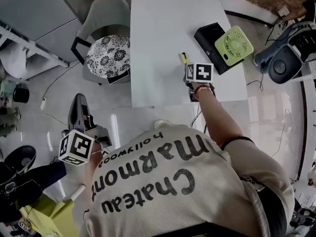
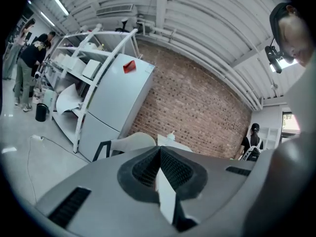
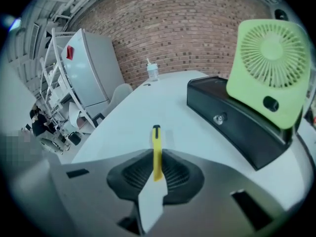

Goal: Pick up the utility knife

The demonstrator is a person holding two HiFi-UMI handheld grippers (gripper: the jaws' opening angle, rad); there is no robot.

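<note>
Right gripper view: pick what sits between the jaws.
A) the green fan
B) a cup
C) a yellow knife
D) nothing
C: the pads of the right gripper are closed on the yellow knife, whose black tip sticks out past them over the table.

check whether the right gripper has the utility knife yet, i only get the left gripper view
Observer: Yes. In its own view the right gripper is shut on the yellow utility knife.
Operator: where's that hand
Observer: The head view puts it over the near end of the white table.
Operator: anything close by
Observer: A black box lies just right of it in that view, with a green fan resting on it.
</note>
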